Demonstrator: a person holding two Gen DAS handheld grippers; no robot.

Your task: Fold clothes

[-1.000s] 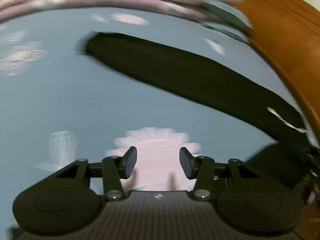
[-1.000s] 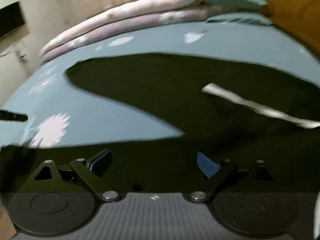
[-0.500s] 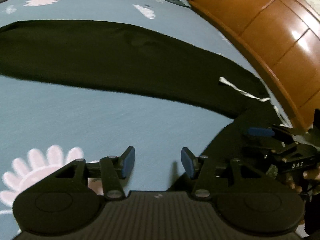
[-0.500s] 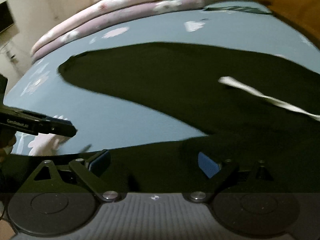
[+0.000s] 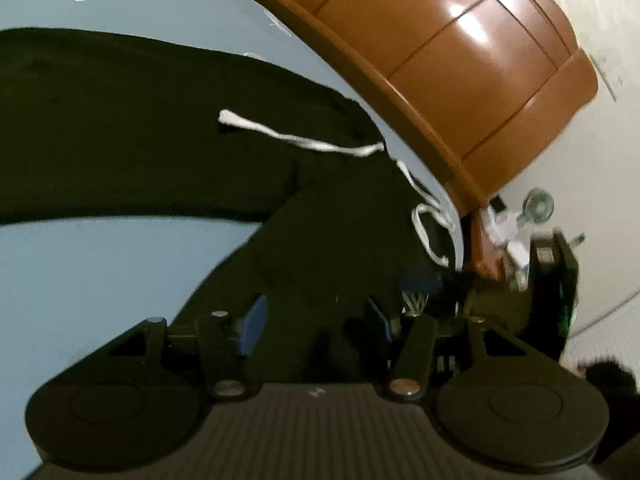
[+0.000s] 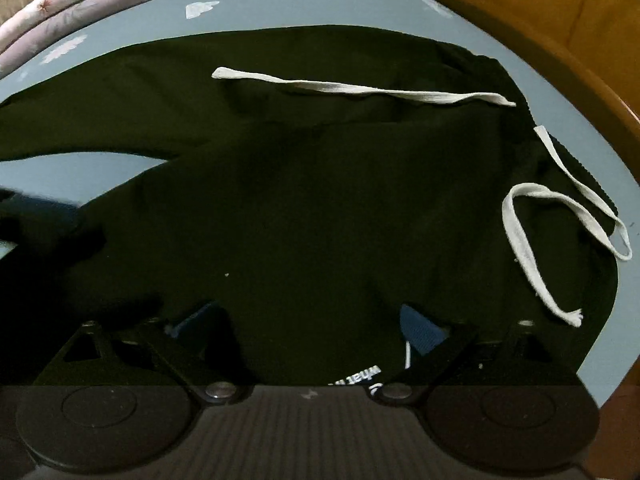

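left gripper (image 5: 312, 322): swung from the blue sheet (image 5: 100, 264) onto the black garment (image 5: 320, 240), jaws opening. right gripper (image 6: 308, 320): lower over the garment, jaws opening wider.

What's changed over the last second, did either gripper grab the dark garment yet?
Not yet. The left gripper swung from the blue sheet across to the dark garment, near its white drawstring; its jaws are opening, pressing nothing. The right gripper dipped closer over the garment, jaws opening wider, fabric below but not pinched. The garment lies spread as before.
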